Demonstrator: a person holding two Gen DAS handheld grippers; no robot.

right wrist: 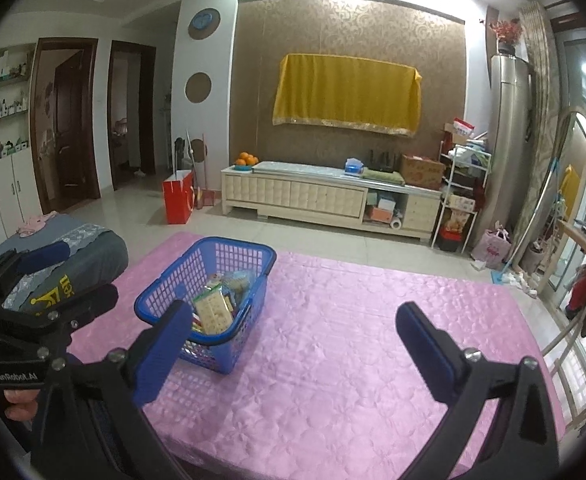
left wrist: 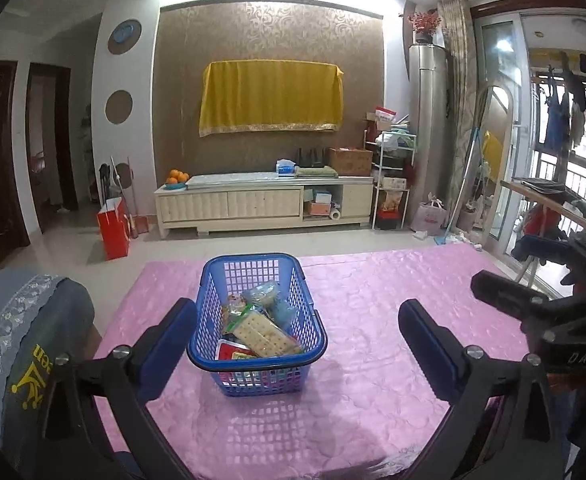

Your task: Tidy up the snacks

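Observation:
A blue plastic basket [left wrist: 213, 280] stands on the pink tablecloth [left wrist: 373, 300]. It holds several snack packs, with a cracker pack [left wrist: 263, 334] on top. My left gripper [left wrist: 297, 320] is open and empty, held above the table just behind the basket. My right gripper [right wrist: 293, 326] is open and empty, to the right of the basket [right wrist: 165, 292], where the cracker pack [right wrist: 213, 310] also shows. The right gripper's body shows at the right edge of the left wrist view [left wrist: 533, 312]; the left gripper's body shows at the left of the right wrist view [right wrist: 25, 312].
A chair with a grey cloth [left wrist: 25, 340] stands at the table's left side. Beyond the table's far edge are a tiled floor, a red bag [left wrist: 113, 228] and a cream TV cabinet [left wrist: 265, 200]. A clothes rack [left wrist: 553, 208] stands at the right.

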